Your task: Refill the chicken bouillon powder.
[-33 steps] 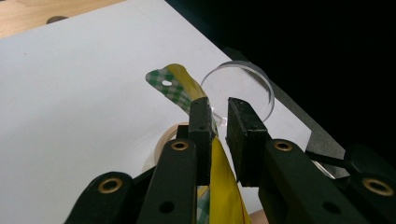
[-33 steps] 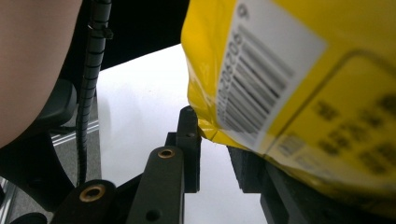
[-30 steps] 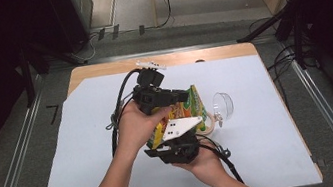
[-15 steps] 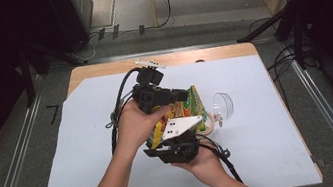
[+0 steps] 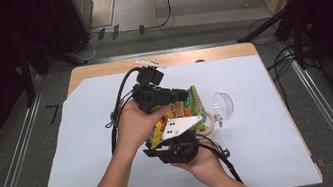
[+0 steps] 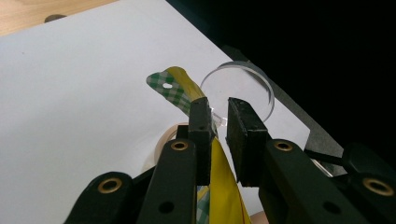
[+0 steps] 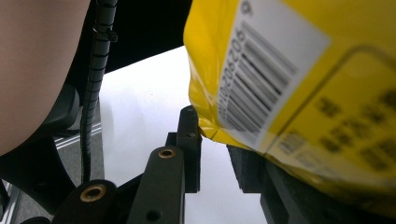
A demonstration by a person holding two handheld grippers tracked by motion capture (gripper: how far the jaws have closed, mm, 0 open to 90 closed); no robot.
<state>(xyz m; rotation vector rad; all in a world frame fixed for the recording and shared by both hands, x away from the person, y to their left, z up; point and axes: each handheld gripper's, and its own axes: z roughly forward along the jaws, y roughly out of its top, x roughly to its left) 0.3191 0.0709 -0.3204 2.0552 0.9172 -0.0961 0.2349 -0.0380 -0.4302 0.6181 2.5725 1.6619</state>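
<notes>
Snack bag, yellow w/ green check top, is held up over the white sheet mid-table, betw. both grippers. Left gripper jaws nearly together, pinching the bag's top edge; right gripper jaws close-set at the bag's bottom corner by the barcode, grip can't be told. Clear lid and tape roll lie just beside the bag.

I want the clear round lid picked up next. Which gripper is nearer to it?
Left. The left gripper grips the snack bag at its far end, beside the clear lid; the right gripper grips its near end, farther off.
</notes>
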